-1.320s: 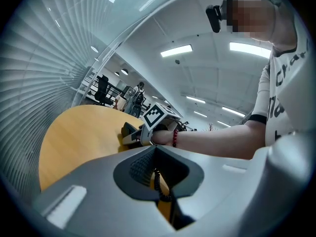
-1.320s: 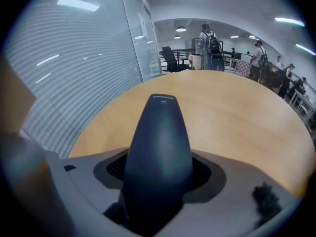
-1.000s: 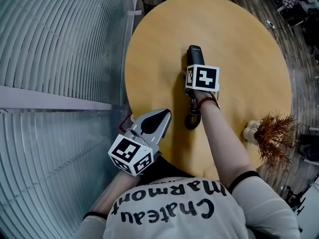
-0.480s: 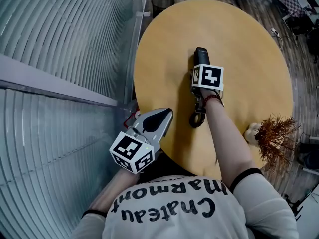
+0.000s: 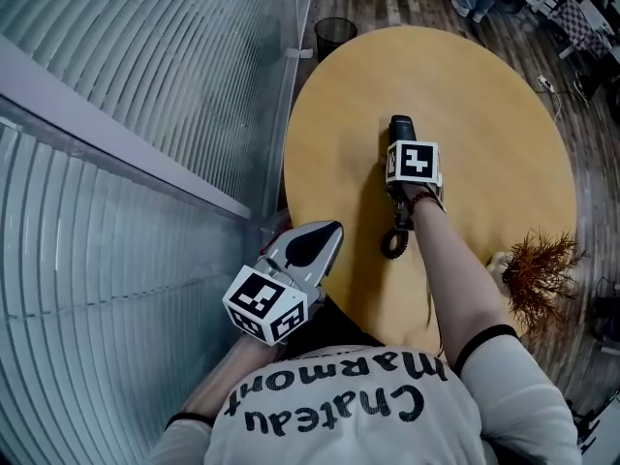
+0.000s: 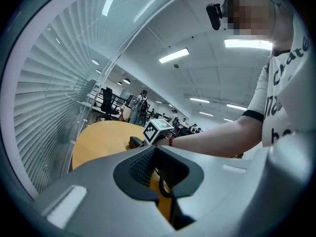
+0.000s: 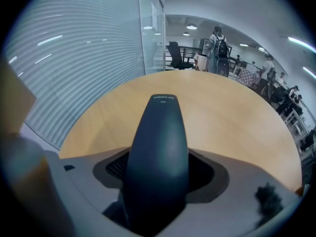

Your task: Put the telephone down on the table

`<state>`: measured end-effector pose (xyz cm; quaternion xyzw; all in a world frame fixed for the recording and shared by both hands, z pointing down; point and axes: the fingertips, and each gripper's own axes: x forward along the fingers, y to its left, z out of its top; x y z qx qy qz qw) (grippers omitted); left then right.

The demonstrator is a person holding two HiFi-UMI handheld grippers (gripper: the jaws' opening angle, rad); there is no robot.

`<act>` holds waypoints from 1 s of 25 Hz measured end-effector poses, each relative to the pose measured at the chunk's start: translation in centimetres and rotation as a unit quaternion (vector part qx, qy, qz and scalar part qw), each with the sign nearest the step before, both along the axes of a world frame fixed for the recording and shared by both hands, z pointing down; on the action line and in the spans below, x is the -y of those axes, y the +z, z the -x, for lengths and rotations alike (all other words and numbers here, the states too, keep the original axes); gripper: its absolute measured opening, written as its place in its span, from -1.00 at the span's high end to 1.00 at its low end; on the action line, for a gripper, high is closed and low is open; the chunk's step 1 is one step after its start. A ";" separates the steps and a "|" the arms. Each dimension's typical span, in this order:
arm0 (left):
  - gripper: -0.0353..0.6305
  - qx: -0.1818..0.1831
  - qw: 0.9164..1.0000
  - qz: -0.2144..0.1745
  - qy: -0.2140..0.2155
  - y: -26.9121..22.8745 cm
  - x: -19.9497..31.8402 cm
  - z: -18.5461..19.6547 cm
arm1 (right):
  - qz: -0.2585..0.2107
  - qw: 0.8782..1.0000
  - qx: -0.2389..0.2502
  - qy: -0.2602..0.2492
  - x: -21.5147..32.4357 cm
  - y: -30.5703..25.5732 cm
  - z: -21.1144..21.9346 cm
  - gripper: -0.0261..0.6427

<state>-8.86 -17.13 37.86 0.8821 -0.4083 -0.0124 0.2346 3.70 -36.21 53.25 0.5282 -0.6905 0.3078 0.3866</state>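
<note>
- Two grippers are seen, one telephone, one round yellow table [image 5: 484, 105], one tuft of dried plant [image 5: 538, 274] at the table's right edge, and one dark bin [image 5: 335, 35] on the floor past the far edge.
- The telephone [image 5: 400, 128], a black handset, is clamped between the jaws of the right gripper [image 5: 411, 161] over the middle of the table; its far end sticks out beyond the marker cube.
- In the right gripper view the handset [image 7: 158, 147] fills the gap between the jaws and is pressed from both sides.
- The handset's long axis is laid along the jaws, its free end pointing away from the person toward the table's far edge.
- A coiled cord [image 5: 394, 240] is seen curling from its near end, beside the wrist.
- Whether the handset touches the tabletop cannot be told.
- The left gripper [image 5: 315, 242] is held closed and empty at the table's near edge, well apart from the handset.
</note>
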 end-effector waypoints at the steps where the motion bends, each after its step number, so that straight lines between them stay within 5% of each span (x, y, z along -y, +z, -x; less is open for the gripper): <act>1: 0.88 0.002 1.000 -0.001 0.000 -0.2 -0.1 0.1 | -0.001 1.000 0.004 0.001 0.0 -0.3 0.0 -0.01; 8: 0.88 0.002 1.000 -0.019 0.000 -0.4 0.7 1.7 | -0.093 0.992 0.075 0.036 1.0 -6.7 0.7 0.00; 11: 0.88 -0.006 0.999 -0.029 0.017 -1.7 -0.1 0.5 | -0.132 0.985 0.108 0.014 -1.8 -10.8 0.7 0.02; 12: 0.88 -0.006 0.999 -0.036 0.030 -2.0 -0.3 -0.4 | -0.150 0.983 0.108 0.006 -2.7 -12.0 0.4 0.16; 14: 0.88 -0.004 0.997 -0.053 0.063 -2.5 -0.4 -2.7 | -0.193 0.976 0.102 -0.009 -4.3 -14.2 -0.7 0.84; 18: 0.88 -0.021 0.992 -0.072 0.103 -4.3 -0.7 -5.2 | -0.249 0.960 0.124 -0.045 -8.0 -18.9 -1.3 0.87; 25: 0.88 -0.045 0.989 -0.091 0.110 -7.5 -0.2 -6.9 | -0.316 0.939 0.122 -0.059 -13.0 -24.8 -2.4 0.88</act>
